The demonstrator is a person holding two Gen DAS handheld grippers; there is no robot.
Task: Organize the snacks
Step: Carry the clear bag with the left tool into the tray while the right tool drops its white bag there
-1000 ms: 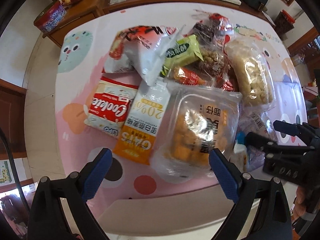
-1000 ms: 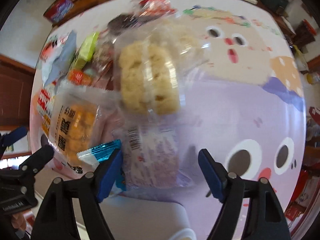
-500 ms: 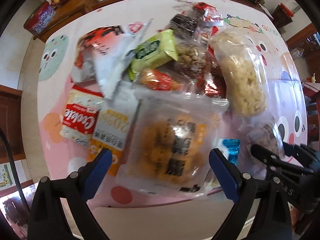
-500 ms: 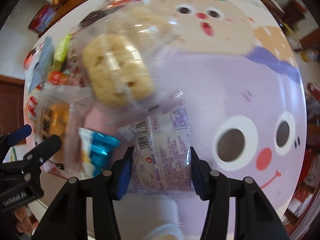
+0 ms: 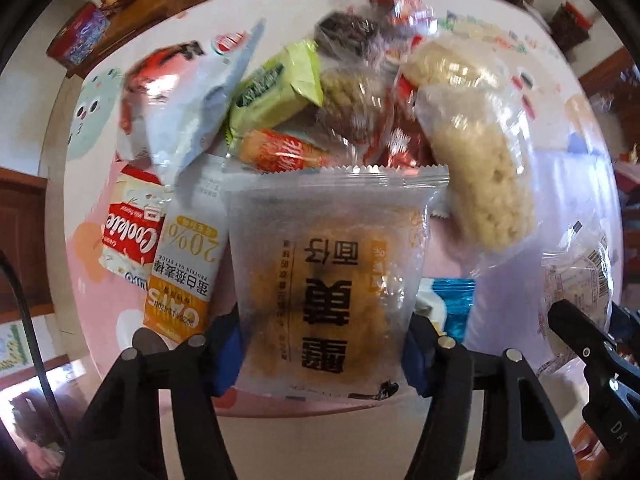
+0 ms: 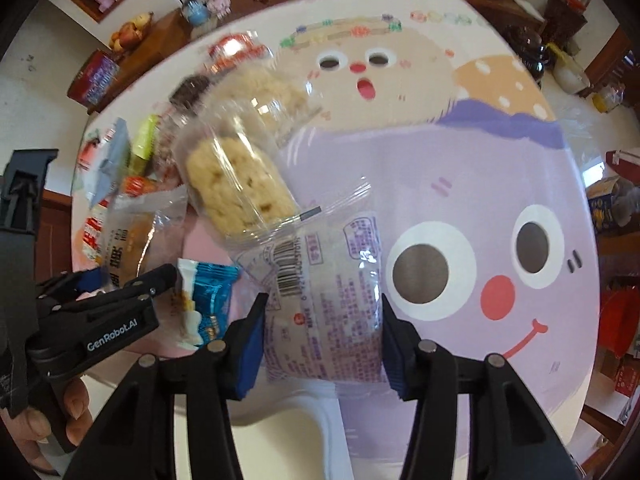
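Observation:
My left gripper point(image 5: 320, 356) is shut on a frosted packet with an orange pastry and black print point(image 5: 332, 272), held at the near table edge. My right gripper point(image 6: 320, 344) is shut on a clear packet with purple print and a barcode point(image 6: 324, 304). That packet also shows at the right of the left wrist view point(image 5: 576, 284). A pile of snacks lies behind: a puffed-rice bar in clear wrap point(image 5: 480, 176) point(image 6: 236, 184), a Cookie pack point(image 5: 132, 236), an orange oat-stick pack point(image 5: 184, 264), a green packet point(image 5: 276, 92) and a blue packet point(image 6: 208, 300).
The round table has a cartoon-face cloth point(image 6: 460, 208) with bare cloth on the right half. A wooden sideboard point(image 5: 152, 12) behind holds a fruit bowl point(image 6: 132, 32) and a red tin point(image 5: 78, 40). The left gripper's body point(image 6: 92, 328) is close beside the right one.
Both grippers were open a second ago. The right one closed on the purple-print packet first, then the left one closed on the orange pastry packet and raised it toward the camera.

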